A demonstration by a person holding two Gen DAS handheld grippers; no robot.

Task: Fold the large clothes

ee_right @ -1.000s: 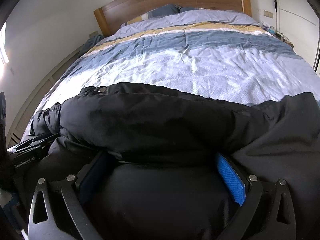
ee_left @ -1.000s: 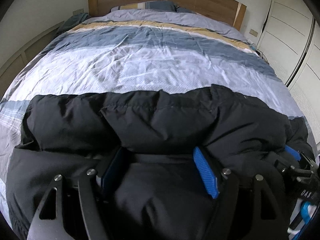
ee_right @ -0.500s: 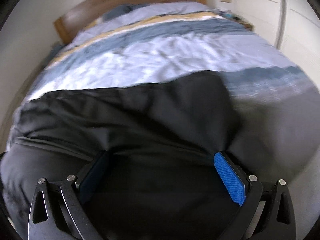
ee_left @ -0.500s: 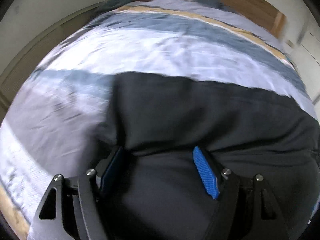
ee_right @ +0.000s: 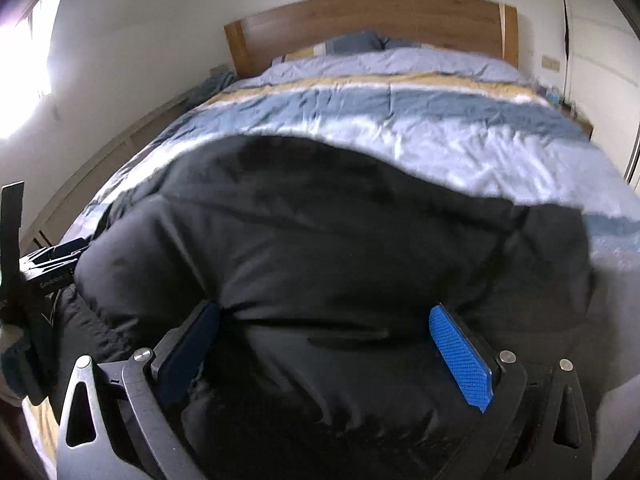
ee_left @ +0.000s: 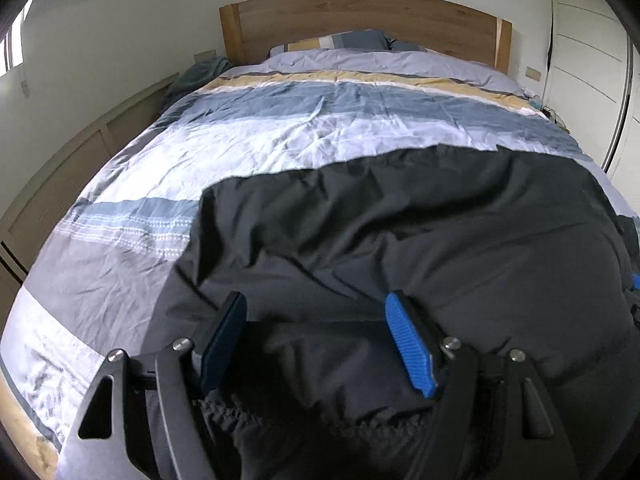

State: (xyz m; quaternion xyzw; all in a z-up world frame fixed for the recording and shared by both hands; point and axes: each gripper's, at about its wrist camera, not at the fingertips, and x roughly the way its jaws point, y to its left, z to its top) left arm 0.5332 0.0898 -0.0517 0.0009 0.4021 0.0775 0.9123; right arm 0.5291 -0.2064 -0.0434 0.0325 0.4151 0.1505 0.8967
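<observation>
A large black padded jacket (ee_left: 420, 240) lies across the near end of the bed, bunched and creased. In the left wrist view my left gripper (ee_left: 315, 304) stands wide, its pads pressed into a thick fold of the jacket. The right wrist view shows the same jacket (ee_right: 340, 240), with my right gripper (ee_right: 325, 312) likewise closed on a puffy fold; creases run out from its dark pad (ee_right: 192, 352). The elastic hem (ee_left: 248, 412) shows under the left gripper. The left gripper's black body (ee_right: 40, 276) appears at the left edge of the right wrist view.
The bed carries a striped blue, white and yellow duvet (ee_left: 320, 128) with pillows (ee_left: 344, 40) against a wooden headboard (ee_left: 360, 16). A low wooden ledge (ee_left: 80, 160) runs along the left side. White wardrobe doors (ee_left: 592, 60) stand at the right.
Both grippers have shifted with the jacket between their fingers; the views swung sideways and back toward the headboard. The jacket's far edge now lies flatter and wider over the duvet.
</observation>
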